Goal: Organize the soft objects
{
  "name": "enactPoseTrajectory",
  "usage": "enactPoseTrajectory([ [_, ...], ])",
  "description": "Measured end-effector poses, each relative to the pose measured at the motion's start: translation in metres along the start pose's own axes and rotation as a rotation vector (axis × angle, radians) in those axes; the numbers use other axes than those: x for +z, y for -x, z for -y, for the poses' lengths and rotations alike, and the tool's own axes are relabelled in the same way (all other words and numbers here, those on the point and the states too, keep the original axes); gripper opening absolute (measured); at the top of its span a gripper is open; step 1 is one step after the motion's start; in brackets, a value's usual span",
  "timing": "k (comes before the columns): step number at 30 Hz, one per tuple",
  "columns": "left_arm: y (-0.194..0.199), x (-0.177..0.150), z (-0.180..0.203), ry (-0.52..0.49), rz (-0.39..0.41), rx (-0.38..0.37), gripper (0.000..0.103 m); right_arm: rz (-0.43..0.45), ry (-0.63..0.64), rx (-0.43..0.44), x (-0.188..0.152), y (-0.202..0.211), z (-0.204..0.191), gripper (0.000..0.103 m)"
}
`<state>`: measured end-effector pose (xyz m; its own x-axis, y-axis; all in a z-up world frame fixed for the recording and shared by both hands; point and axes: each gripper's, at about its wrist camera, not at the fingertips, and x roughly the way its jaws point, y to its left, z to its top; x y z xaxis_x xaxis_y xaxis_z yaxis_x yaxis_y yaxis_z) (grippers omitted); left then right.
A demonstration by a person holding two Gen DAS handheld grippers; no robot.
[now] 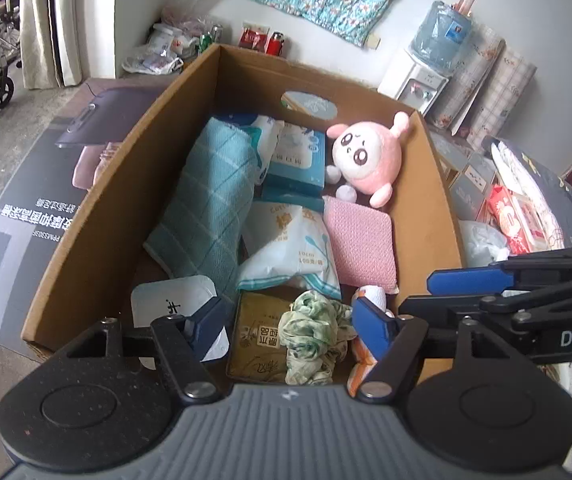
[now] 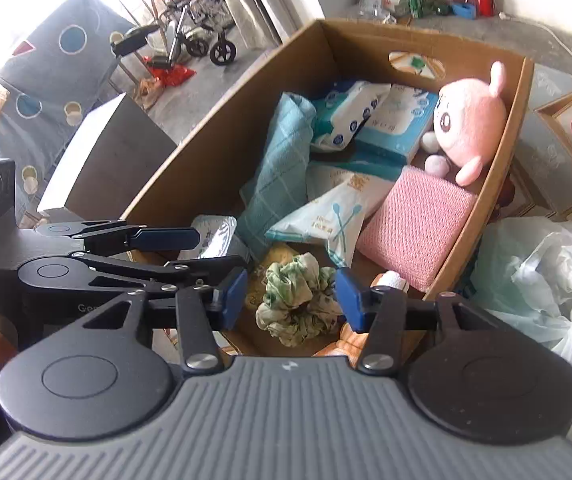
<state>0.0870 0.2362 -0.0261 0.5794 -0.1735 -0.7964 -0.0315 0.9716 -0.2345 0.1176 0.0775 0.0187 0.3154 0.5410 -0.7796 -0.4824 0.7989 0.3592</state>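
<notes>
Inside cardboard box (image 1: 98,216): teal towel (image 1: 210,196), pink plush (image 1: 367,156), green scrunchie (image 1: 313,336).

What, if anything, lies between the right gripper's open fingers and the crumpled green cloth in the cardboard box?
Nothing visible. The right gripper is open above the crumpled green cloth, which lies uncovered on top inside the cardboard box; the left gripper stands off to one side.

The cardboard box (image 1: 98,216) is open at the top, so entry from above is free. Its floor is crowded: teal towel (image 1: 210,196), tissue packs (image 1: 297,156), pink plush (image 1: 369,156), pink sponge (image 1: 359,240). The green crumpled cloth (image 2: 297,300) lies clear between the right tongs (image 2: 291,300), with the left tongs (image 2: 174,256) close alongside.
</notes>
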Motion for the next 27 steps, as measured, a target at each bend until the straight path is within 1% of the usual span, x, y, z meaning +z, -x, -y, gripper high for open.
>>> enactPoseTrajectory([
  [2, 0.015, -0.004, 0.002, -0.010, 0.059, 0.017, 0.080, 0.084, 0.030, -0.018, -0.009, 0.019, -0.004, 0.060],
  [4, 0.030, -0.010, 0.006, -0.023, 0.120, 0.041, 0.084, 0.173, 0.049, -0.058, -0.023, 0.037, -0.007, 0.077],
  [6, 0.045, -0.016, 0.011, -0.045, 0.181, 0.060, 0.090, 0.255, 0.063, -0.096, -0.039, 0.053, -0.009, 0.083],
  [8, 0.059, -0.023, 0.016, -0.065, 0.236, 0.071, 0.095, 0.316, 0.057, -0.133, -0.054, 0.065, -0.010, 0.086],
  [10, 0.070, -0.030, 0.022, -0.081, 0.281, 0.089, 0.097, 0.372, 0.021, -0.157, -0.070, 0.075, -0.008, 0.092],
  [12, 0.078, -0.038, 0.028, -0.094, 0.331, 0.114, 0.101, 0.415, -0.017, -0.176, -0.084, 0.085, -0.007, 0.093],
  [14, 0.085, -0.046, 0.034, -0.112, 0.367, 0.118, 0.103, 0.469, -0.038, -0.213, -0.098, 0.095, -0.009, 0.097],
  [15, 0.086, -0.049, 0.036, -0.119, 0.374, 0.108, 0.103, 0.496, -0.042, -0.229, -0.105, 0.100, -0.011, 0.102],
  [17, 0.087, -0.055, 0.037, -0.112, 0.377, 0.082, 0.103, 0.541, -0.051, -0.261, -0.117, 0.108, -0.013, 0.102],
  [19, 0.086, -0.060, 0.038, -0.094, 0.366, 0.056, 0.103, 0.561, -0.059, -0.313, -0.130, 0.113, -0.016, 0.102],
  [21, 0.086, -0.065, 0.041, -0.092, 0.357, 0.043, 0.103, 0.563, -0.057, -0.376, -0.141, 0.114, -0.020, 0.102],
  [23, 0.087, -0.072, 0.044, -0.108, 0.370, 0.044, 0.103, 0.553, -0.053, -0.438, -0.150, 0.113, -0.023, 0.102],
  [25, 0.088, -0.077, 0.050, -0.151, 0.374, 0.052, 0.103, 0.551, -0.063, -0.489, -0.160, 0.113, -0.026, 0.102],
  [27, 0.088, -0.081, 0.056, -0.175, 0.370, 0.064, 0.103, 0.563, -0.079, -0.522, -0.171, 0.115, -0.028, 0.102],
])
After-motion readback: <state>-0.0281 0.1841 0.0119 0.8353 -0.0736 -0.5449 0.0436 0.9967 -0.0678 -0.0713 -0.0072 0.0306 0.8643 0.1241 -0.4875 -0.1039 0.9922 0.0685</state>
